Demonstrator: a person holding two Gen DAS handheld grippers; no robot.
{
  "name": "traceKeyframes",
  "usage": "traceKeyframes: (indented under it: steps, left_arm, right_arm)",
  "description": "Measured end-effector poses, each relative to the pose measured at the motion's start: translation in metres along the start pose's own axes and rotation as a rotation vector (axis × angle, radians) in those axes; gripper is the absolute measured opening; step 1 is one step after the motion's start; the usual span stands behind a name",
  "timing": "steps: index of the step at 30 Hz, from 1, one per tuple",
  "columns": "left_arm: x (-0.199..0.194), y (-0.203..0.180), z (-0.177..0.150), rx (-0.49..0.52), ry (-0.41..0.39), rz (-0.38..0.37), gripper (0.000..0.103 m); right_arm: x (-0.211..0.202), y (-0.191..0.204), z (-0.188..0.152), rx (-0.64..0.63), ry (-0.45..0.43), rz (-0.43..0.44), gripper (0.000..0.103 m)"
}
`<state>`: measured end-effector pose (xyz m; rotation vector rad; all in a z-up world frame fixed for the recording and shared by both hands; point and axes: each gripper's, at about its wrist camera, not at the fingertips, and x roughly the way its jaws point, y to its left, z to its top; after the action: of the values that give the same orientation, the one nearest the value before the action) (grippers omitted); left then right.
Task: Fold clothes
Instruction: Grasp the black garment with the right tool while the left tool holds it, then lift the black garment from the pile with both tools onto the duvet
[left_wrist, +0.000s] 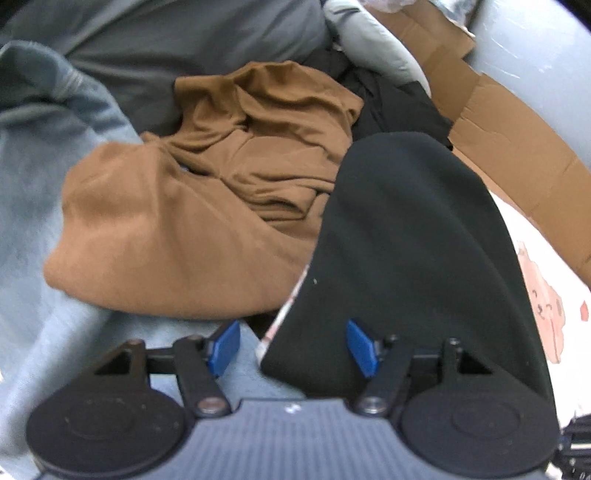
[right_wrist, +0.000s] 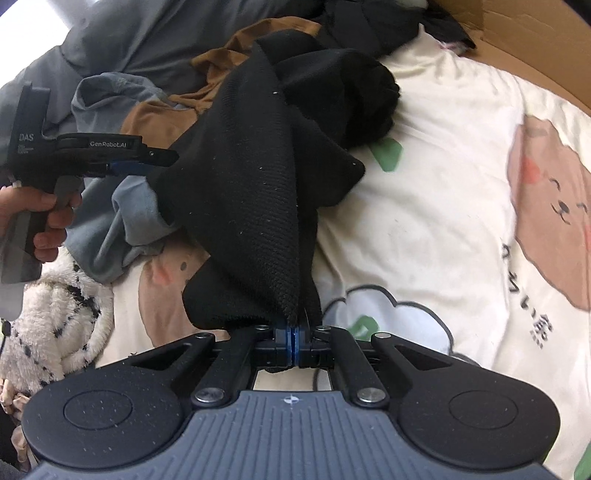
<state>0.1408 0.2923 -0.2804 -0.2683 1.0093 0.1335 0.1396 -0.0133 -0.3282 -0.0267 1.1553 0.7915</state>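
black knit pinched on the right, left jaws spread

nearest to me in the right wrist view, my right gripper (right_wrist: 293, 341) has its blue pads pressed together on an edge of the black ribbed knit garment (right_wrist: 258, 206), which rises from the pinch and drapes back over the cream cartoon-printed bedsheet (right_wrist: 443, 192). in the left wrist view, my left gripper (left_wrist: 292, 345) has its blue pads spread apart; the same black garment (left_wrist: 413, 236) lies under the right-hand pad, and i cannot see either pad pressing on it.

only the right view shows the left gripper (right_wrist: 162, 157) from the side, held in a person's hand (right_wrist: 44, 218), its tip at the garment's far edge. it also shows a fluffy white spotted fabric (right_wrist: 55, 317) at lower left. only the left view shows the crumpled tan-brown garment (left_wrist: 207, 206) in full, plus the pale blue-grey garment (left_wrist: 44, 155) beside it.

further back sit a dark grey cloth (left_wrist: 155, 40) and the flat brown cardboard (left_wrist: 509, 147), cut off by the frame edge. the left view is blurred.

on the left gripper's body i read "das" and "genrobot.ai"; the dark characters printed on the sheet are too warped to read.
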Motion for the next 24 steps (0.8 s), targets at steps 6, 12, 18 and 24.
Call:
traceKeyframes:
  steps: [6,12,18,24]
  left_arm:
    - [0.009,-0.011,-0.01,-0.015,0.041,-0.076,0.052]
    - [0.009,-0.027,-0.021,-0.016,0.1,-0.182,0.01]
    - [-0.003,-0.052,-0.028,0.003,0.114,-0.282,0.004]
    - [-0.018,-0.078,-0.029,-0.002,0.117,-0.365,0.003]
  right_arm:
    - [-0.01,-0.011,-0.006,0.015,0.0,-0.02,0.0]
    - [-0.02,-0.023,-0.015,0.023,0.012,-0.034,0.0]
    - [-0.028,-0.035,-0.025,0.036,0.055,-0.06,0.0]
    - [-0.057,-0.046,-0.013,0.069,-0.024,-0.069,0.008]
